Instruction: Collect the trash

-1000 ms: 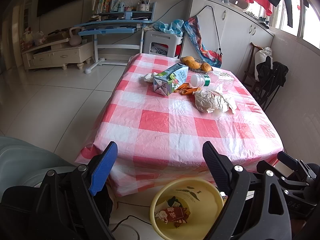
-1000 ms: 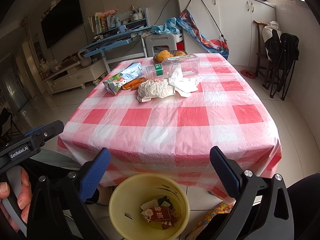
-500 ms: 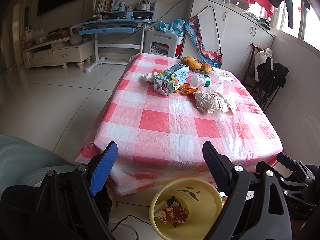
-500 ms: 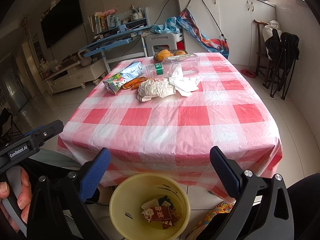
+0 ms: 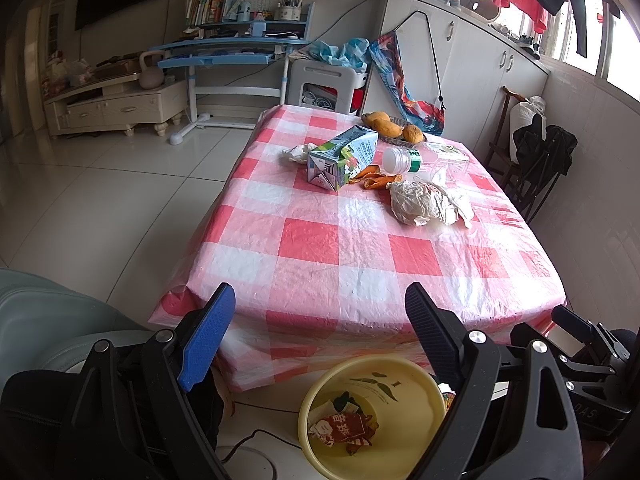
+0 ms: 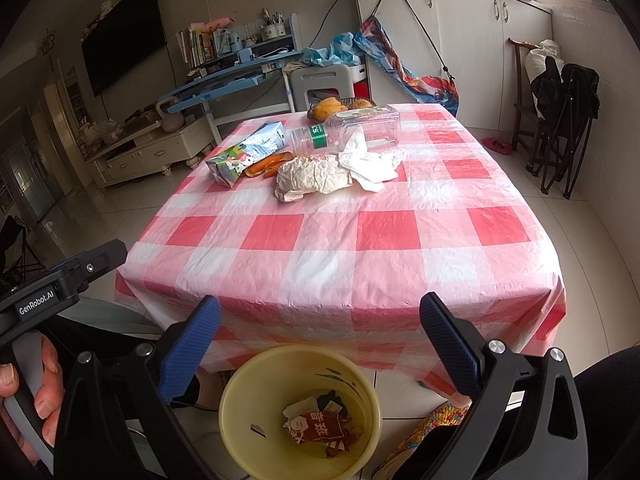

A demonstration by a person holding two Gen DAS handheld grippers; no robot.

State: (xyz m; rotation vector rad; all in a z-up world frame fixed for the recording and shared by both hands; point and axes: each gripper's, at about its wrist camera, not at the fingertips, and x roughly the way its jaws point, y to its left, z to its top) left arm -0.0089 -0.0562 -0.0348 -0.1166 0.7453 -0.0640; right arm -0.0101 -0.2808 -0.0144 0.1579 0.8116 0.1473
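A yellow bin with wrappers inside stands on the floor at the near edge of the pink checked table. Far across the cloth lie a juice carton, orange peel, a crumpled paper wrapper, white tissue, an empty bottle and a clear plastic box. My left gripper and right gripper both hang open and empty over the bin, well short of the trash.
A bowl of mangoes sits at the table's far end. Behind it are a white stool, a blue desk and white cabinets. Folded black chairs stand at the right wall. A hand holds the left gripper's handle.
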